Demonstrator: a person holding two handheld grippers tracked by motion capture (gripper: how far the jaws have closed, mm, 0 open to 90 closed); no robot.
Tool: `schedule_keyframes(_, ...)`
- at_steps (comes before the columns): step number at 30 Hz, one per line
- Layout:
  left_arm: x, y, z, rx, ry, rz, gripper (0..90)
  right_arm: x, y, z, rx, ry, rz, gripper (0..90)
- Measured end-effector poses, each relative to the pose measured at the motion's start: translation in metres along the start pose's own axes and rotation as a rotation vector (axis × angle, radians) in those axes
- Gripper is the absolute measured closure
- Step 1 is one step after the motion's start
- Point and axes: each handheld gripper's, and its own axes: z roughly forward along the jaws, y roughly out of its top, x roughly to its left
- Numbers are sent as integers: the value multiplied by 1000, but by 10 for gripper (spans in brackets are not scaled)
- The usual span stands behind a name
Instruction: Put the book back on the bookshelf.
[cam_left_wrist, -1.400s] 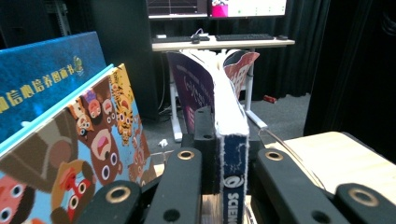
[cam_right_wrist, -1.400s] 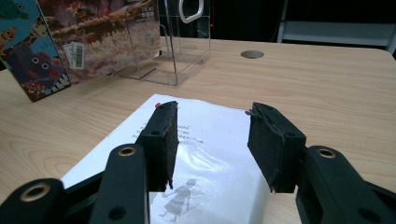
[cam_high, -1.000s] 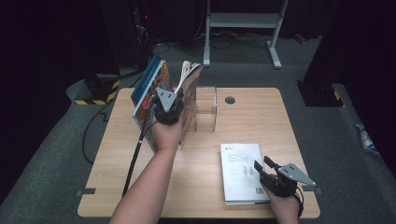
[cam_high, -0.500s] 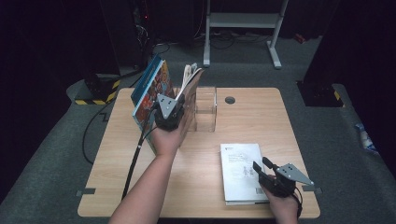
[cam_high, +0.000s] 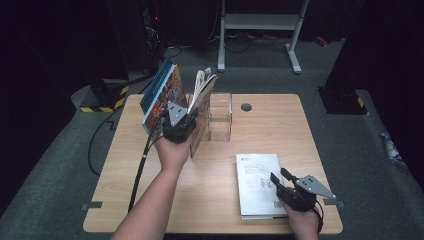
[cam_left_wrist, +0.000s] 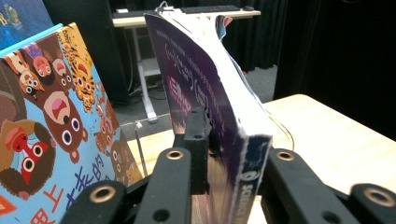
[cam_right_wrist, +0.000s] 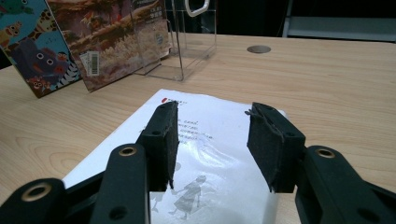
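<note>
Left gripper view: left gripper (cam_left_wrist: 219, 158) clamped on purple book (cam_left_wrist: 205, 93), upright beside bear picture book (cam_left_wrist: 51, 130), jaws just easing open, book between them. Right gripper (cam_right_wrist: 212, 144) partly open, holding nothing, above white book (cam_high: 257, 182) flat on table (cam_high: 320, 135).

A light wooden table (cam_high: 220, 200) with a round cable hole (cam_high: 246, 107) near its far edge. A white book (cam_high: 259, 184) lies flat at the near right. A clear acrylic holder (cam_high: 220, 117) stands mid-table toward the back — beside it, on the left, colourful picture books (cam_high: 161, 95) stand upright, leaning.
</note>
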Motion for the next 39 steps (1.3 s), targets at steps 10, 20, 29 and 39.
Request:
schedule_keyframes(10, 2, 8, -1, 43, 27, -5, 840, 1, 1, -1, -4, 2, -3, 528)
schedule_keyframes(20, 5, 11, 6, 13, 57, -38, 843, 0, 1, -1, -9, 1, 2, 528)
schedule_keyframes(29, 5, 14, 17, -6, 89, -42, 843, -2, 1, -1, -11, -2, 3, 528)
schedule_keyframes(39, 7, 21, 25, -21, 115, -46, 842, -3, 1, -2, -13, -3, 8, 532)
